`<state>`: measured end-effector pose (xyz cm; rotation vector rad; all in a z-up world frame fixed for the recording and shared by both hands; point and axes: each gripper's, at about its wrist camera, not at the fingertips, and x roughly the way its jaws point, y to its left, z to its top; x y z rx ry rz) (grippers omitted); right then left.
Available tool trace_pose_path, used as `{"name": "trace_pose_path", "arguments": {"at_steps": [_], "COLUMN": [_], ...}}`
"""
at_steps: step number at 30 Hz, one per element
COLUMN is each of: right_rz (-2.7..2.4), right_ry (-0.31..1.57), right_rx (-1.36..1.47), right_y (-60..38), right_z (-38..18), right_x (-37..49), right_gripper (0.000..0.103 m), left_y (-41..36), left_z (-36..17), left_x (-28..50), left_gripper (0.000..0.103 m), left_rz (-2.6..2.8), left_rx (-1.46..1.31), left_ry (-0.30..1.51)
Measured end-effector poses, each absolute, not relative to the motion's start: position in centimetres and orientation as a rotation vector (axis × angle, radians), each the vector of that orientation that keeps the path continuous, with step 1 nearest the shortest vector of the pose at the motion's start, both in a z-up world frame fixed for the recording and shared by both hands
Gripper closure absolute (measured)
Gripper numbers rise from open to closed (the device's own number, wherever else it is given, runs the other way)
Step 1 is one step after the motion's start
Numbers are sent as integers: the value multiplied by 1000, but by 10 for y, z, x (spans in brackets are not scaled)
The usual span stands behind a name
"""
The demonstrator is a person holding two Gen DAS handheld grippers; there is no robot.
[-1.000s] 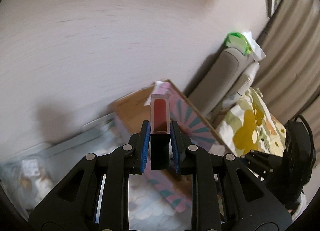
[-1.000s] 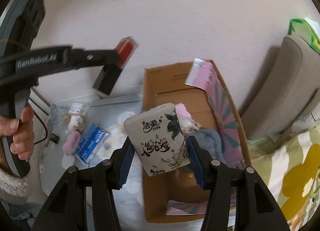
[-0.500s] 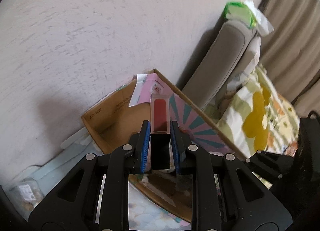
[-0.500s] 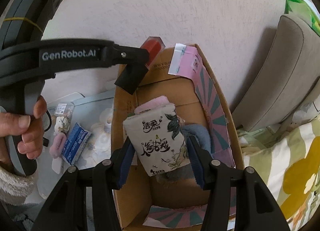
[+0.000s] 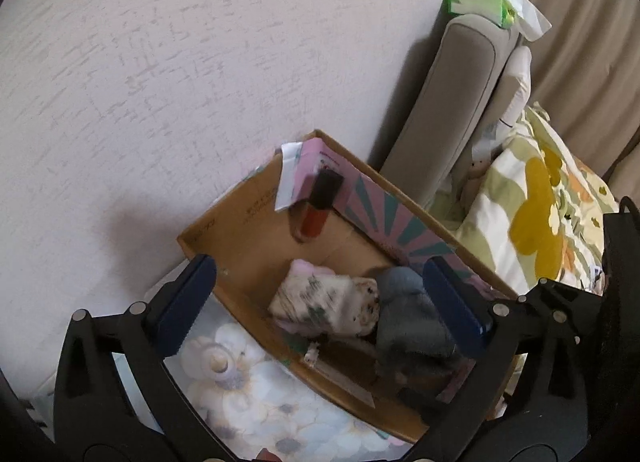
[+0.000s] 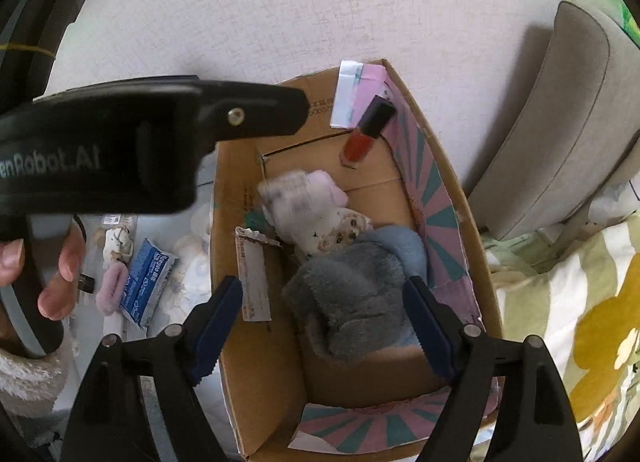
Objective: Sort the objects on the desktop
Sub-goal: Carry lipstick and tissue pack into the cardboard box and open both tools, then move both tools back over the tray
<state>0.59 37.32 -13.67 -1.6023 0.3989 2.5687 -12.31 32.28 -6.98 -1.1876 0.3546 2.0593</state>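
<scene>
Hovering over the box (image 6: 440,197), both claws, left (image 5: 320,298) and right (image 6: 322,322), gape empty; lipstick (image 6: 366,131) and tissues (image 6: 298,201) blur inside. Advise lifting clear before the next pick.

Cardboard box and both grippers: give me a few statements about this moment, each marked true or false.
1. Both grippers are open and hold nothing. True: the left gripper and the right gripper both have their jaws spread.
2. The red bottle with the black cap lies on the table outside the box. False: it is inside the cardboard box, at the far end.
3. The tissue pack is inside the box. True, though it looks blurred.
4. The blue packet is in the box. False: it lies on the table to the box's left.
5. A grey plush item sits in the box. True.
</scene>
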Motion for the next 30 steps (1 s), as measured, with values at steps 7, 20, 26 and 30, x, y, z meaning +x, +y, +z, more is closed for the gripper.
{"name": "trace_pose_path", "arguments": {"at_steps": [7,20,26,30], "right_rz": [2572,2632,2716,2775], "right_ry": [348,221,173,134], "right_rx": [-1589,-1501,-1502,-1511], "right_y": [363,325,298,278], "right_z": [-130,-91,-81,-78], "right_x": [8,14,11,6], "right_gripper": [24,24,24,24], "left_y": [301,198,113,61], "left_z": [-66,-31,-18,-15], "left_x": [-116,-94,-80,-70], "left_gripper": [0,0,0,0], "left_rz": [2066,2225,2375,2471], "left_rx": [-1206,-1179,-1177,-1188], "left_ry": [345,231,86,-23]}}
